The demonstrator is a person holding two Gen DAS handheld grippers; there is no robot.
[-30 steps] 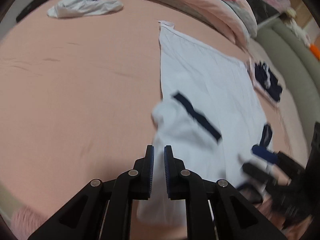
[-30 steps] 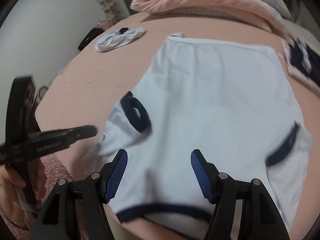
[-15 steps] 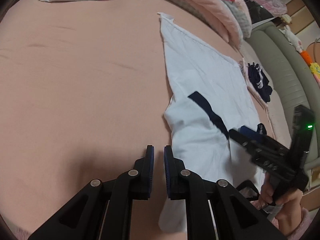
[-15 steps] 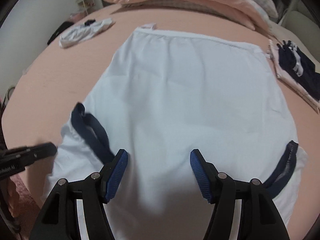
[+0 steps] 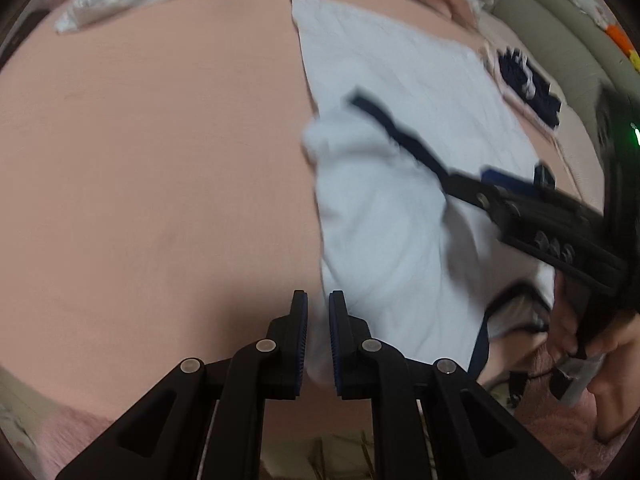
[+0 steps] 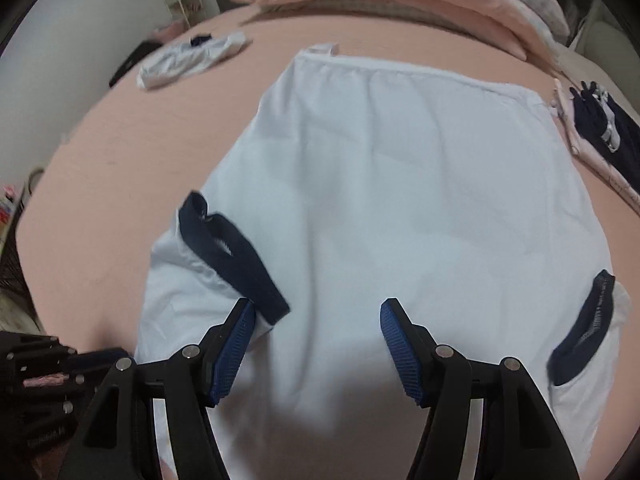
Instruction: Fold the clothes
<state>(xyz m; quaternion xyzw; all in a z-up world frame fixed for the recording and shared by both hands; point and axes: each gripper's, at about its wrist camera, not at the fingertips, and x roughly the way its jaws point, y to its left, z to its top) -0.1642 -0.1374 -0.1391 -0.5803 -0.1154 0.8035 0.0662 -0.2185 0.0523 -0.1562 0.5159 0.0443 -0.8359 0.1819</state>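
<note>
Left wrist view shows the left gripper [image 5: 318,320] pinched nearly closed on the near left edge of a white T-shirt [image 5: 400,216], whose navy-trimmed sleeve [image 5: 396,132] lies folded in over the body. Spread flat on the pink bed sheet [image 5: 152,152], the shirt has its hem at the far end, with a crumpled white garment [image 6: 192,60] at the far left and a dark folded garment [image 6: 604,124] at the right. Right gripper [image 6: 318,344] hangs over the shirt's near middle with its blue pads [image 6: 396,344] wide apart, gripping nothing.
</note>
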